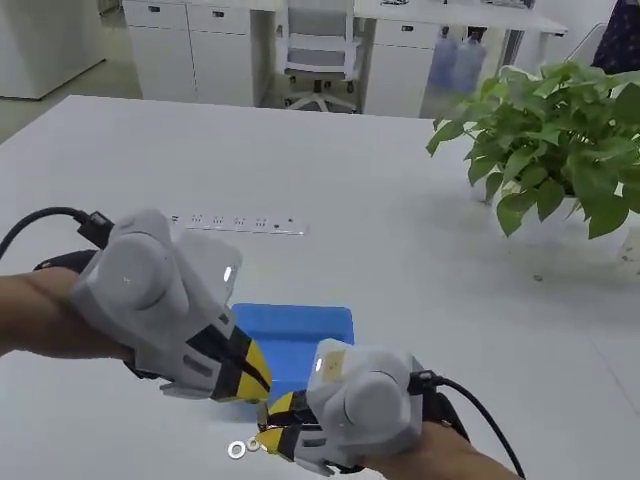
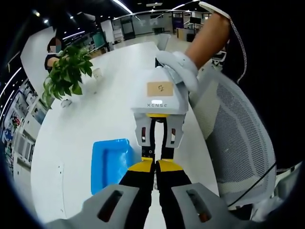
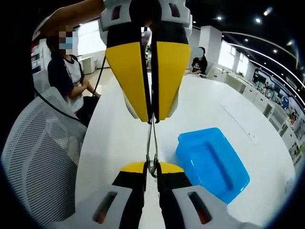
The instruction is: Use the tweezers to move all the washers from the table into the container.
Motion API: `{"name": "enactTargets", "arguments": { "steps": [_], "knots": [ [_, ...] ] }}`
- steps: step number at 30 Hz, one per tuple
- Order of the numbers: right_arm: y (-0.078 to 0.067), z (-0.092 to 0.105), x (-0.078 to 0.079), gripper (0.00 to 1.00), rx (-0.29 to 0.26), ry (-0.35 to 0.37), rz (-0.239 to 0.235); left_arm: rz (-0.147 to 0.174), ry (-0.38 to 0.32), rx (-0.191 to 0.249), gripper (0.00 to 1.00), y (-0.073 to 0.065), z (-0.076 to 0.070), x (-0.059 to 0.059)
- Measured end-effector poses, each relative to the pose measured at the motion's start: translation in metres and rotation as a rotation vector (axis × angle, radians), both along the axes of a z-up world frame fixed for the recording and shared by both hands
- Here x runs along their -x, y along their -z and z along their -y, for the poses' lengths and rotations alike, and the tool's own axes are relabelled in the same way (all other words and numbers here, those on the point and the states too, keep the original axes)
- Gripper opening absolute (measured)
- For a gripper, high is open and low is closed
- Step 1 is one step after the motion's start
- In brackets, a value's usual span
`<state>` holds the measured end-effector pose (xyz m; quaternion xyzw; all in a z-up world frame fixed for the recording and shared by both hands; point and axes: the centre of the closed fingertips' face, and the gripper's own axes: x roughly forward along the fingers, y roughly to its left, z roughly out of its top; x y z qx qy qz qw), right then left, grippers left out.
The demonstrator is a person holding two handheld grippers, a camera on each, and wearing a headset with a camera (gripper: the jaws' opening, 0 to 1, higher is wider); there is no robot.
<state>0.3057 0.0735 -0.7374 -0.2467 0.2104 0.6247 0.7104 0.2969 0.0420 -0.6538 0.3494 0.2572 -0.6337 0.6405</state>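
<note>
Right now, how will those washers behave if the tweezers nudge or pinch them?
The washers lie flat on the smooth table, so they will likely slide, not roll. They look small and thin, so probably light and apt to slip from the tweezers.

We see the left gripper (image 1: 262, 386) coming in from the left, its yellow-black jaws closed together and aimed down to the right. The right gripper (image 1: 264, 430) comes from the lower edge and aims to the left. Its fingertips are just under the left ones, and we cannot tell if they touch. The blue container (image 1: 312, 330) lies just behind both pairs of fingertips, partly covered by them. Two washers (image 1: 238, 450) lie on the white table (image 1: 400, 260) just beside the right fingertips, on our side. A power strip (image 1: 240, 223) lies well beyond the left fingers. A green plant (image 1: 550, 150) stands far to their right.
</note>
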Motion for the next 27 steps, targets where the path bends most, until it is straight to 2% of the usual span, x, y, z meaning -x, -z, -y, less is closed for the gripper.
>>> {"name": "enactTargets", "arguments": {
  "steps": [13,22,27],
  "knots": [
    [-0.022,0.010,-0.020,0.10,-0.004,0.018,0.035,0.022,0.024,0.022,0.06,-0.023,0.013,-0.015],
    [-0.038,0.017,-0.044,0.10,-0.012,0.039,0.062,0.049,0.032,0.032,0.06,-0.038,0.019,-0.037],
    [-0.043,0.022,-0.059,0.10,-0.014,0.051,0.072,0.066,0.041,0.035,0.06,-0.042,0.024,-0.049]
  ]
}}
